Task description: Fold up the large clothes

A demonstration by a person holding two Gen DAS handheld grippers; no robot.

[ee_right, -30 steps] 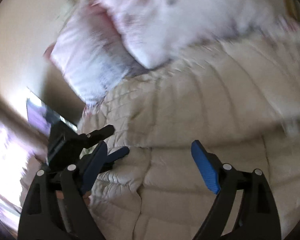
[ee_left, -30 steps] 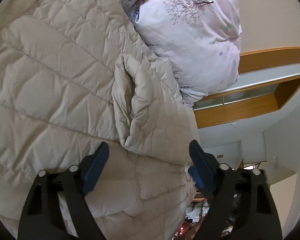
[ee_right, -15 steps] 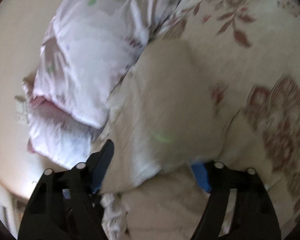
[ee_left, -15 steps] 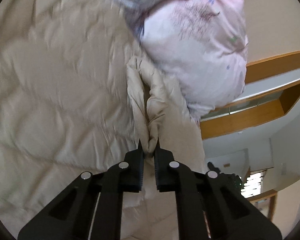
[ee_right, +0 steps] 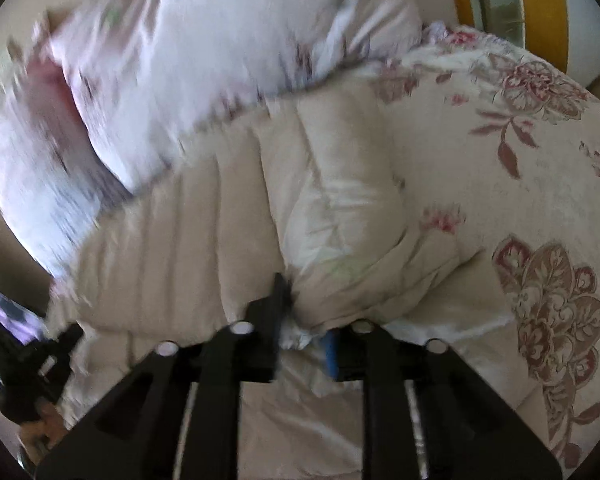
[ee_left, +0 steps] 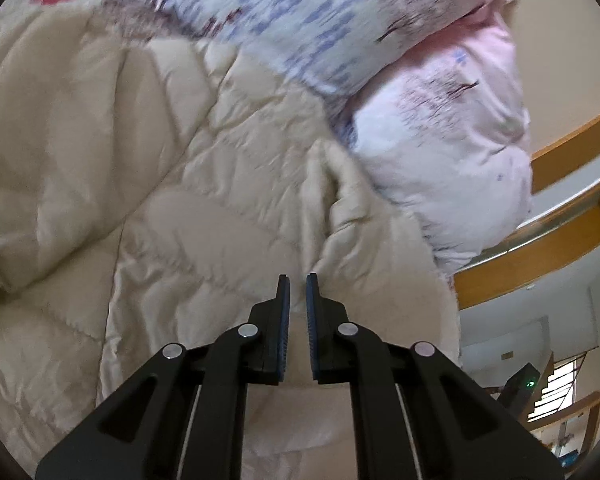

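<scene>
Bedroom; work surface is a bed with a flowered sheet (ee_right: pixel 540 128), wooden trim (ee_left: pixel 540 256) and pale wall behind. Nearest, left gripper (ee_left: pixel 298 292): fingers nearly together, a pinch of the beige quilted coat (ee_left: pixel 180 220) between the pads, a raised ridge of fabric running straight ahead from the tips. Right gripper (ee_right: pixel 300 320): fingers drawn in on a bunched fold of the same coat, white lining showing between them; right pad mostly buried in cloth. Coat spreads ahead and to the left of the left fingers, and ahead of the right fingers with the sheet off to their right. Beyond both sets of tips, touching the coat's far edge, lies a pink-and-white printed duvet (ee_left: pixel 440 152). Right view is motion-blurred. Judgement: fold is in its carrying stage. To do it well, keep both pinches firm, lift evenly so the padding does not sag, and lay the edge clear of the duvet.
</scene>
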